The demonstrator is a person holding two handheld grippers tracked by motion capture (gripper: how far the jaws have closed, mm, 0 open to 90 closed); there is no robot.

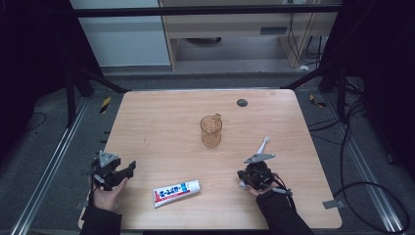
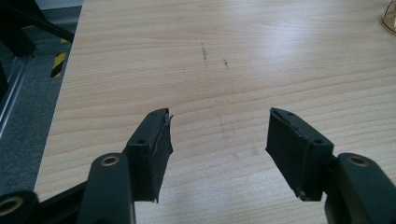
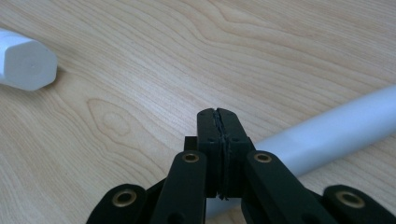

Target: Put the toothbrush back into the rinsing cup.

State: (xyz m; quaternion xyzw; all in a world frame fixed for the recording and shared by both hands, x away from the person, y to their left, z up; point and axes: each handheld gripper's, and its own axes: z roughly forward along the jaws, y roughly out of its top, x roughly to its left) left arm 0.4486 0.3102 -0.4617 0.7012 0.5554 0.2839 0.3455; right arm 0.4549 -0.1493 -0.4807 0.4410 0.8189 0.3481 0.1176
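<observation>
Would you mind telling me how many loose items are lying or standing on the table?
3: a cup standing mid-table, a toothpaste tube lying near the front edge, and a toothbrush lying by the right tongs. Nothing seems hidden.

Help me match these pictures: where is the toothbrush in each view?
High view: toothbrush lies slanted right of centre, handle running under the right tool.
Left gripper view: bare table ahead of the open left tool.
Right gripper view: its pale handle runs from the right edge behind the shut tool.
Shared landmark: toothpaste tube, cap at upper left in the right gripper view.
</observation>
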